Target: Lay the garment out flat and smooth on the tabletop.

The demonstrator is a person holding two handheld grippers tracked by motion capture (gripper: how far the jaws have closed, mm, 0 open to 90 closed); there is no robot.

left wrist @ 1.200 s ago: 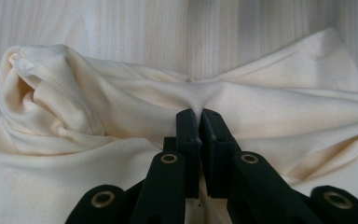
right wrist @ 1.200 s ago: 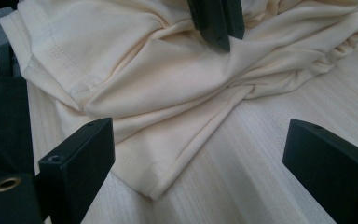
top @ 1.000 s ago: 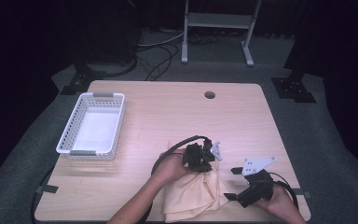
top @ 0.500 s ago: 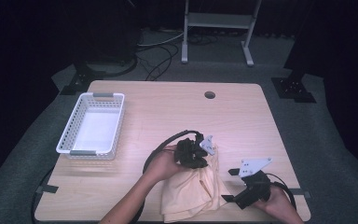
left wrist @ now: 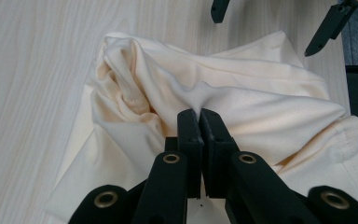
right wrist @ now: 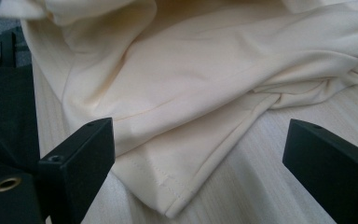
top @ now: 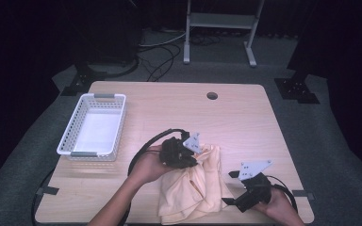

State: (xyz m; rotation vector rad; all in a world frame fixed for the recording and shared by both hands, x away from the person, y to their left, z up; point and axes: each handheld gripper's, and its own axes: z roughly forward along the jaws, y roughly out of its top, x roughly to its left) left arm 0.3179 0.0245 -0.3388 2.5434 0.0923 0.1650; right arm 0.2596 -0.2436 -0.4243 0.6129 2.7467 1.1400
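Left hand-held gripper (left wrist: 199, 122) — pinching cream cloth (left wrist: 242, 107)

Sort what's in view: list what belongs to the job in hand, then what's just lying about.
In the job:
- pale yellow cloth garment, crumpled on the table
- left gripper, jaws shut on a fold of it
- right gripper, jaws open beside its edge

Lying about:
- white plastic slatted basket
- light wooden table, which bears it all

Materials as I see them
Cream cloth (left wrist: 242, 107): soft, smooth knit, stitched hem. Table (top: 245, 117): pale matt wood grain. Basket (top: 75, 136): white plastic lattice. My grippers' jaws: matt black plastic.
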